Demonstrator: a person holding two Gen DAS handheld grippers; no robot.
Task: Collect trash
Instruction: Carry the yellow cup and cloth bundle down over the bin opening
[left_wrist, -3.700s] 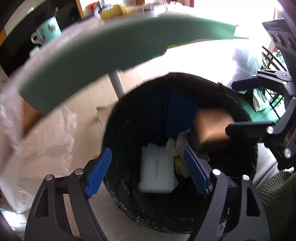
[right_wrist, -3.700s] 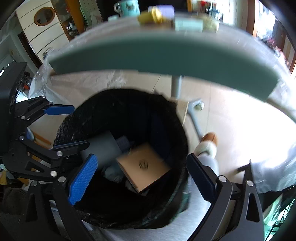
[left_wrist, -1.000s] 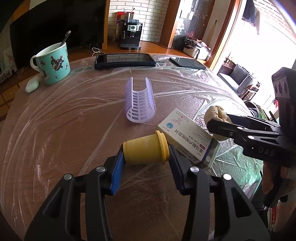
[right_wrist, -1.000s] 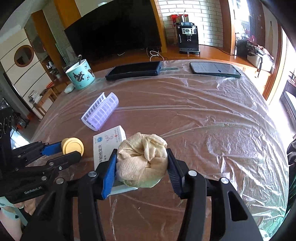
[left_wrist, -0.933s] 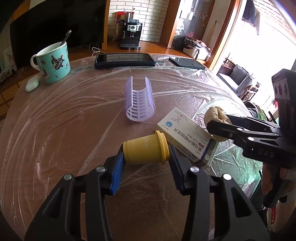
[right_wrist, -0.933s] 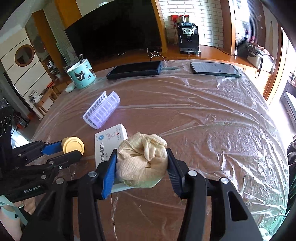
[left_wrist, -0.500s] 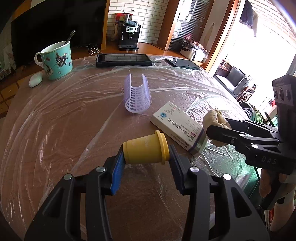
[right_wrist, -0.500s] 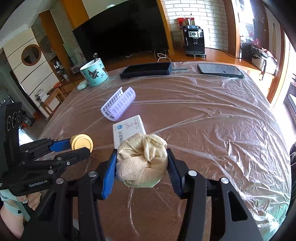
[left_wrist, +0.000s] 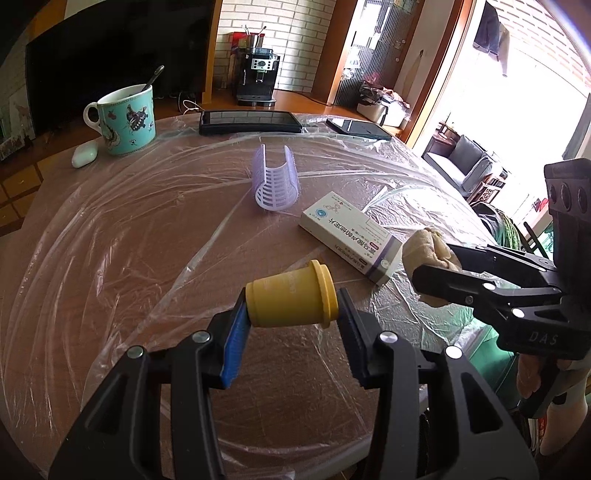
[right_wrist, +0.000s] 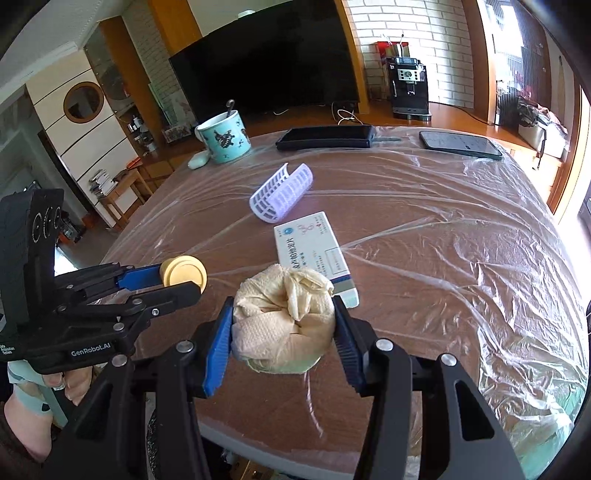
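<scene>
The left gripper (left_wrist: 291, 314) pinches a yellow cup (left_wrist: 291, 299) sideways above the near table (left_wrist: 110, 258) edge; the right gripper (right_wrist: 282, 328) squeezes a crumpled napkin (right_wrist: 282, 319) just right of it.

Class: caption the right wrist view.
Right claw grips crumpled beige paper ball above plastic-covered round wooden table.

At lower left of the right-wrist view, the black left gripper (right_wrist: 181, 284) reads "GenRobot.AI". At right of the left-wrist view, the black right gripper (left_wrist: 430, 271) reads "DAS". The white cardboard medicine box (left_wrist: 349, 236) carries small unreadable print.
</scene>
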